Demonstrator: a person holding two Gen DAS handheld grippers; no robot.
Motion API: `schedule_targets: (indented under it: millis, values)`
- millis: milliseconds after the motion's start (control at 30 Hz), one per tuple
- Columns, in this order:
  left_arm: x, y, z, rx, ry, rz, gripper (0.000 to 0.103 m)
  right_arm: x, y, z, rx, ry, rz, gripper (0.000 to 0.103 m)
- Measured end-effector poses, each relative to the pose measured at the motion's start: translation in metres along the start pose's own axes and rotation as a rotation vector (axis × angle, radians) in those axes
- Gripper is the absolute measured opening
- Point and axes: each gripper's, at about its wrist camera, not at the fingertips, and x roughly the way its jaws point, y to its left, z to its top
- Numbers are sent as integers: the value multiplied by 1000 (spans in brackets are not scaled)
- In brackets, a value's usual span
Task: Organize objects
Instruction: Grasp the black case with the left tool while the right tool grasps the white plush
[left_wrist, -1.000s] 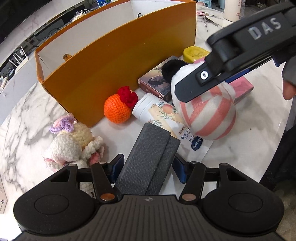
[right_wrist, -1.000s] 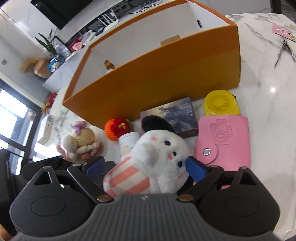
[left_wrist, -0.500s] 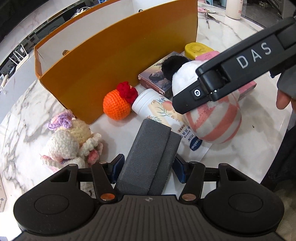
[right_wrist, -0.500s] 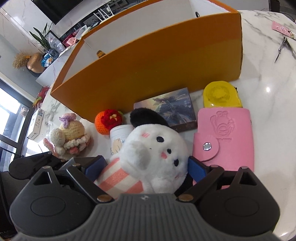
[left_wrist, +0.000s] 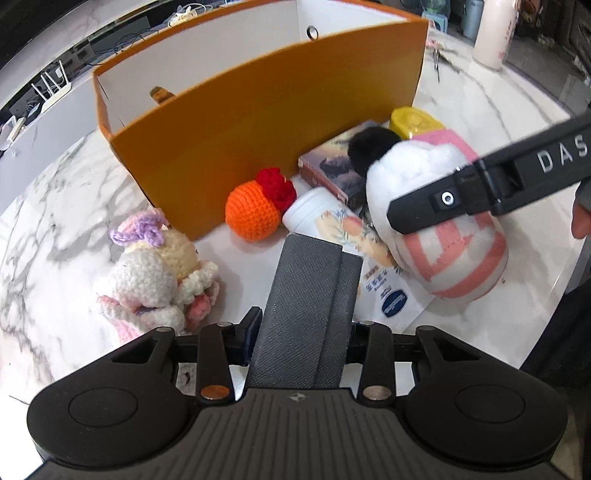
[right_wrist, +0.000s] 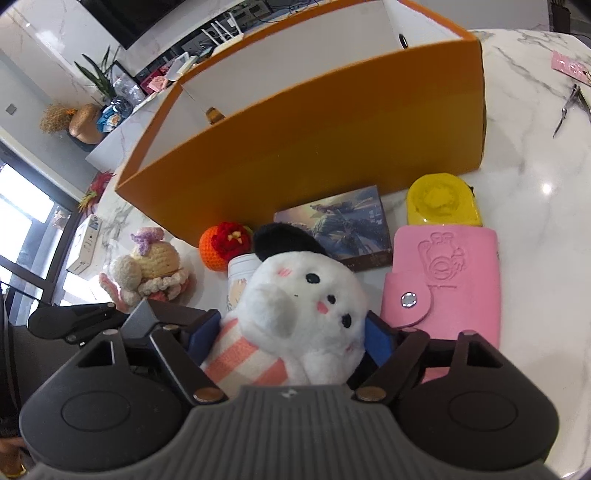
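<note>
My left gripper (left_wrist: 301, 332) is shut on a grey fabric case (left_wrist: 306, 306), held above the marble table. My right gripper (right_wrist: 291, 332) is shut on a white plush toy (right_wrist: 299, 299) with a black ear and a pink-striped body; it also shows in the left wrist view (left_wrist: 439, 229). The open orange box (left_wrist: 258, 122) with white inside stands behind; it also shows in the right wrist view (right_wrist: 314, 136). On the table before it lie an orange crochet ball (left_wrist: 253, 212), a white tube (left_wrist: 332, 221), a picture box (right_wrist: 343, 229), a yellow case (right_wrist: 441, 201) and a pink wallet (right_wrist: 443, 280).
A crochet doll (left_wrist: 155, 273) lies at the left on the marble table (left_wrist: 55, 229). Small scissors (right_wrist: 570, 107) and a pink card (right_wrist: 570, 68) lie at the far right. A white bottle (left_wrist: 495, 33) stands behind the box. The table edge (left_wrist: 546, 306) is at right.
Both grippers have risen a little with their loads. The plush toy is lifted higher off the table. More of the orange box's inside shows.
</note>
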Motion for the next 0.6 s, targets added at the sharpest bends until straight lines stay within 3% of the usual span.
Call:
schedule_targets:
  millis: [200, 600]
  values:
    - [-18, -5, 0, 0, -44, 26, 45, -14, -5, 2, 2, -23, 30, 81]
    - [-29, -32, 47, -53, -150, 23, 45, -57, -5, 11, -23, -110, 80, 81]
